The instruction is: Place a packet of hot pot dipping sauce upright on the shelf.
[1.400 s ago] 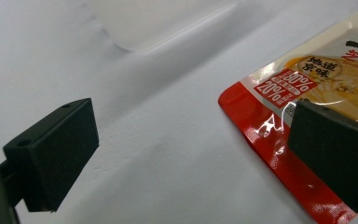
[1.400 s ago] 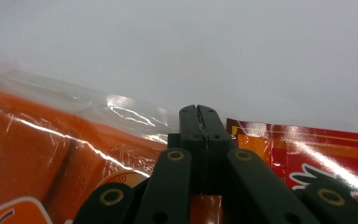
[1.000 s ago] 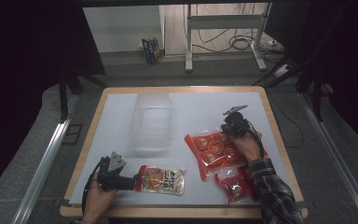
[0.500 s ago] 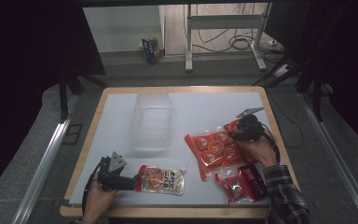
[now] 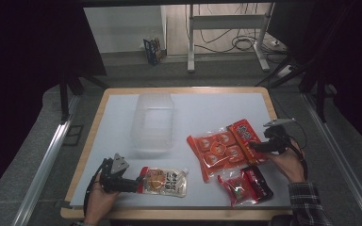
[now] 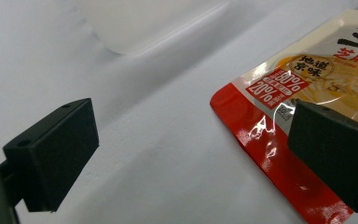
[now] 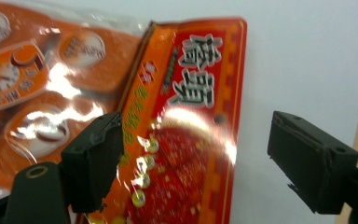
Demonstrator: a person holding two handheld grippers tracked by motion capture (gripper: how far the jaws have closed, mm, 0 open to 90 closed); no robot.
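A clear container (image 5: 153, 121) sits far-left of centre on the table (image 5: 207, 101). Near-left lies a spouted pouch (image 5: 165, 181). Right of centre lies a large packet (image 5: 217, 149), a narrow packet (image 5: 246, 137) overlapping its right edge, two small packets (image 5: 246, 185) nearer.

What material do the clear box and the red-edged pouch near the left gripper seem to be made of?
The clear rectangular box looks like thin transparent plastic, somewhat frosted: the white table shows through its walls. The red-edged pouch with a spout looks like glossy laminated plastic film: bright highlights and small creases along its red edge. A foil layer inside is possible but cannot be told.
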